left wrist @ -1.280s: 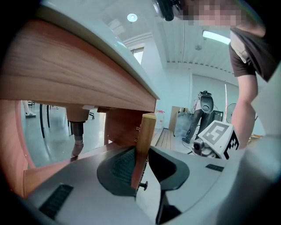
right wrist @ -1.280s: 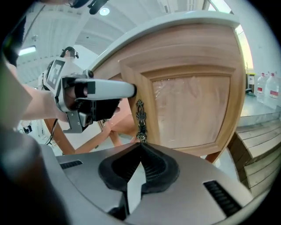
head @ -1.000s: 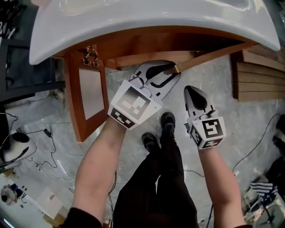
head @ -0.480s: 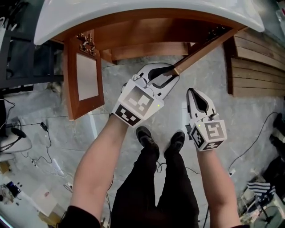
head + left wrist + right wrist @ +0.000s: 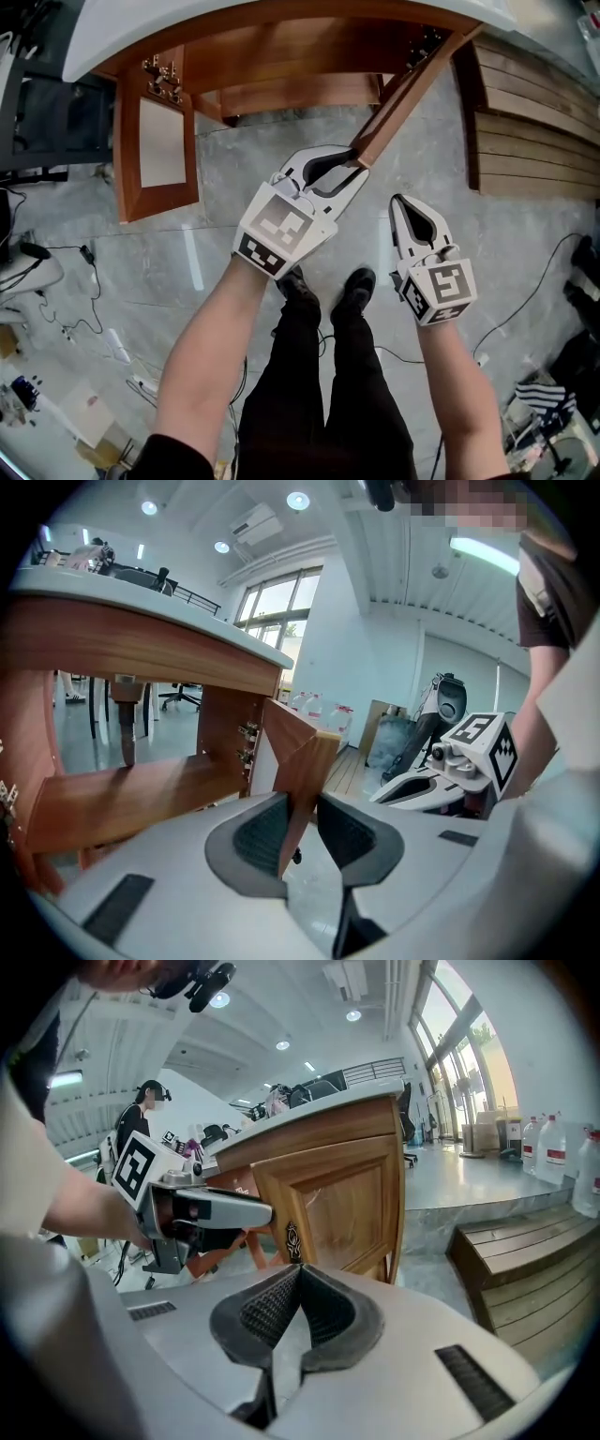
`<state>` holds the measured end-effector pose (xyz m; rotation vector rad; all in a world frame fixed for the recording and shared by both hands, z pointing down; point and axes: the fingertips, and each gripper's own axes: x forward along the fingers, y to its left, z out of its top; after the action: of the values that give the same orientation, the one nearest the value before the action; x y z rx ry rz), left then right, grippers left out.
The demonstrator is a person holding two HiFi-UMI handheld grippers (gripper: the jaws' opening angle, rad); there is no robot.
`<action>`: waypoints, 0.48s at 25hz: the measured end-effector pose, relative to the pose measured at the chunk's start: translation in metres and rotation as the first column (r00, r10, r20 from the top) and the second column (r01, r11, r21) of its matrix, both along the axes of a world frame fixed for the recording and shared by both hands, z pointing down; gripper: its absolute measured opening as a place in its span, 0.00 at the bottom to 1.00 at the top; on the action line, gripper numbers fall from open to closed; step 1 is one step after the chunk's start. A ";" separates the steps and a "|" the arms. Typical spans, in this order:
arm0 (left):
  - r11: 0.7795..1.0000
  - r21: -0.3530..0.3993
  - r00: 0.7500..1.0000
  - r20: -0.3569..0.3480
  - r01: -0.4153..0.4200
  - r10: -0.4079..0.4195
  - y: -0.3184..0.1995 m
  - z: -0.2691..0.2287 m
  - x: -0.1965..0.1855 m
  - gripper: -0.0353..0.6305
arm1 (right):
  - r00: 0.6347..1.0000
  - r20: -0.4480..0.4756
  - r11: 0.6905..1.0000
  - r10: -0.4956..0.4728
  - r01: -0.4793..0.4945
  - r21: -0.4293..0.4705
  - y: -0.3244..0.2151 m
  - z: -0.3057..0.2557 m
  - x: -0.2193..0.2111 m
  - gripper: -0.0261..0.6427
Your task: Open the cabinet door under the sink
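Observation:
The wooden cabinet under the white sink counter (image 5: 281,19) has two doors. Its left door (image 5: 155,145) hangs wide open. The right door (image 5: 398,98) stands swung out, and my left gripper (image 5: 354,157) is shut on its free edge. In the left gripper view that door edge (image 5: 298,761) stands between the two dark pads of my left gripper (image 5: 300,832). My right gripper (image 5: 401,202) hovers to the right of the door, shut and holding nothing. The right gripper view shows the right gripper's (image 5: 298,1283) pads pressed together, the door's panelled face (image 5: 347,1204) ahead, and the left gripper (image 5: 211,1211) at its edge.
A stack of wooden boards (image 5: 534,122) lies on the floor to the right of the cabinet. Cables and small gear (image 5: 84,272) are scattered at the left. The person's shoes (image 5: 328,286) stand on the marble floor just behind both grippers.
The right door has swung further open with my left gripper on its edge. Both grippers have drawn back from the cabinet, and the person has stepped back.

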<state>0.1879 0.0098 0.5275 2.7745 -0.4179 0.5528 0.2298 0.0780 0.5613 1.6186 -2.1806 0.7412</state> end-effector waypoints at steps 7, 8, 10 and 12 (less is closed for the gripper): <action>0.995 -0.020 0.995 -0.008 0.099 -0.099 0.023 0.004 0.020 0.21 | 1.000 -0.011 1.000 0.012 -0.012 -0.013 0.037 -0.002 0.045 0.06; 0.995 -0.011 0.995 0.008 0.098 -0.098 0.026 0.004 0.024 0.21 | 1.000 -0.012 1.000 0.024 -0.024 -0.017 0.043 -0.002 0.051 0.06; 0.994 -0.001 0.993 0.031 0.111 -0.111 0.031 0.004 0.031 0.22 | 0.999 -0.006 0.998 0.053 -0.053 -0.026 0.054 -0.001 0.063 0.06; 0.993 -0.005 0.992 0.037 0.120 -0.120 0.037 0.005 0.037 0.22 | 0.997 0.009 0.996 0.082 -0.082 -0.035 0.064 -0.001 0.072 0.06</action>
<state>0.2251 0.0464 0.5324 2.7136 -0.5849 0.5761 0.3017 0.1420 0.5606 1.6998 -2.1073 0.8071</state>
